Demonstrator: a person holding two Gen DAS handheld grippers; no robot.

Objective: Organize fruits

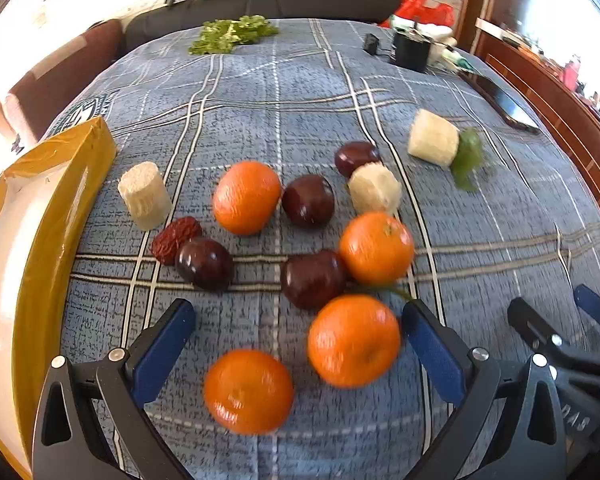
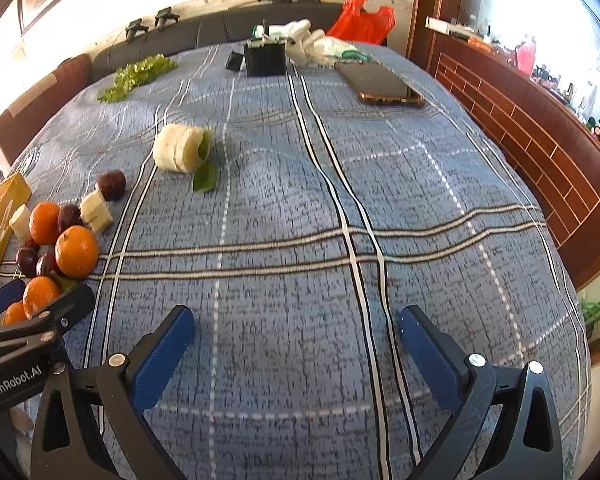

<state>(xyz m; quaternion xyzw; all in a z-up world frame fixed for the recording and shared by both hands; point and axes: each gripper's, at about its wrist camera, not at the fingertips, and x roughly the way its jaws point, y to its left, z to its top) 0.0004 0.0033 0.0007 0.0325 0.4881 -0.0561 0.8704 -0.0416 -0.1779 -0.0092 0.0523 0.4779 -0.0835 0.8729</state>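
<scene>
We judge the left tool, gaping wide and empty, nearer the oranges lying just ahead between its fingers; the right tool, equally open and empty, faces bare cloth.

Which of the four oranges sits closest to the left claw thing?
The orange lowest in the left wrist view, lying between the open left gripper's fingers. The other three sit farther out.

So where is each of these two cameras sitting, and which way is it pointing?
Left wrist: on the left gripper, facing the oranges and plums; its open jaws and the right gripper show.
Right wrist: on the right gripper, facing bare blue cloth; open jaws show.
Shared: fruit pile, yellow box.
</scene>
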